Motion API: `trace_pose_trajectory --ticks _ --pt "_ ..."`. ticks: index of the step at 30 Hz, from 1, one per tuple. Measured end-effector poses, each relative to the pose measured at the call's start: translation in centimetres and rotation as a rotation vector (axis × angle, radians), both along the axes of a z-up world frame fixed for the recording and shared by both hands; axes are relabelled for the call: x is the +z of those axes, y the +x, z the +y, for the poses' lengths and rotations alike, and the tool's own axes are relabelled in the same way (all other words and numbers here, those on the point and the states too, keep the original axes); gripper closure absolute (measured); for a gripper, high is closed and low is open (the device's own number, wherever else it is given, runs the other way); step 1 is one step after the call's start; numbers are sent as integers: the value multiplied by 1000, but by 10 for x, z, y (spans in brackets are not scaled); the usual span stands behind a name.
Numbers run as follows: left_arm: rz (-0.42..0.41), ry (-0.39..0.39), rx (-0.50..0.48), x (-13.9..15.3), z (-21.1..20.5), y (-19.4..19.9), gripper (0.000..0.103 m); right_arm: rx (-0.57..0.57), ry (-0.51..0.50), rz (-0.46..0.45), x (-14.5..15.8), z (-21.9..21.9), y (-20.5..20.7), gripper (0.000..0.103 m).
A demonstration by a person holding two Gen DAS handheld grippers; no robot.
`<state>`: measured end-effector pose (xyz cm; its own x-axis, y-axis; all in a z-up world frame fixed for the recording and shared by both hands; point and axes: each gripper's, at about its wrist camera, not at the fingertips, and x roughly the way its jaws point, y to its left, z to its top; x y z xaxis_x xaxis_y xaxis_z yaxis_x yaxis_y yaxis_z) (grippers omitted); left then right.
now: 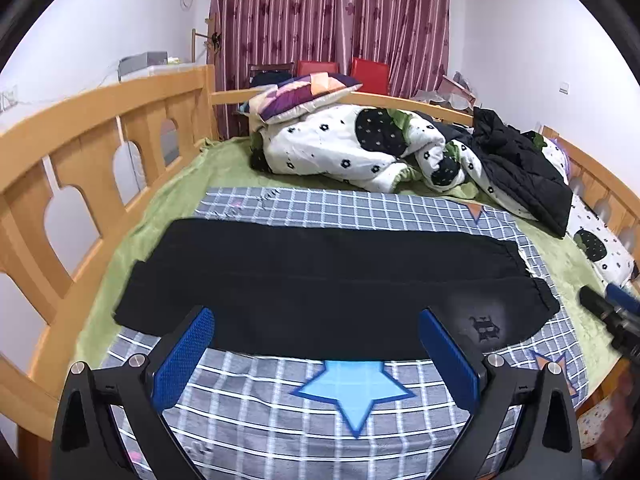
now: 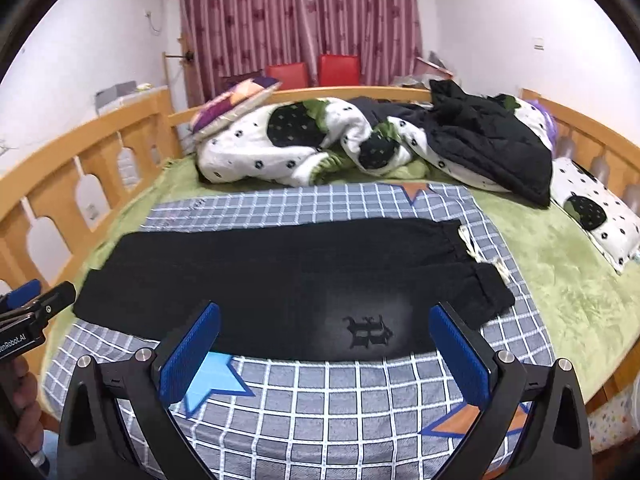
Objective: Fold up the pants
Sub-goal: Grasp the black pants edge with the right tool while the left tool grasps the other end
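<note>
Black pants (image 1: 320, 280) flat on checked sheet (image 1: 360, 204), wooden bed (image 1: 100, 120), maroon curtains (image 1: 332, 12); both hand-held grippers (image 1: 316, 344) (image 2: 324, 344) agape, empty.

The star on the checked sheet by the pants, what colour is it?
Light blue star with a darker blue edge, clearest in the left wrist view.

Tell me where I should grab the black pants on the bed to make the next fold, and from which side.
Probably take the black pants at their two ends: the right gripper at the waistband, the left gripper at the cuffs. They lie flat, crosswise, legs already stacked, so come in low from the near edge, sliding one finger under on the checked sheet.
</note>
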<state>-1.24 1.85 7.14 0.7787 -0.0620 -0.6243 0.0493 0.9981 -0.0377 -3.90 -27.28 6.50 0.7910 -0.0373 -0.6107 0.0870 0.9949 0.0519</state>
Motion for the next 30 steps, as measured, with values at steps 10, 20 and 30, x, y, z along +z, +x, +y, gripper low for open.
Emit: trace_pose_trajectory --ticks 10,20,30 --pt "28 -50 82 -22 78 33 0 -5 62 43 -11 -60 27 13" --pt "183 -178 198 -165 150 70 6 -99 177 203 -170 -131 54 42" --pt "277 -369 326 -247 184 113 15 -213 410 189 -244 -184 71 42"
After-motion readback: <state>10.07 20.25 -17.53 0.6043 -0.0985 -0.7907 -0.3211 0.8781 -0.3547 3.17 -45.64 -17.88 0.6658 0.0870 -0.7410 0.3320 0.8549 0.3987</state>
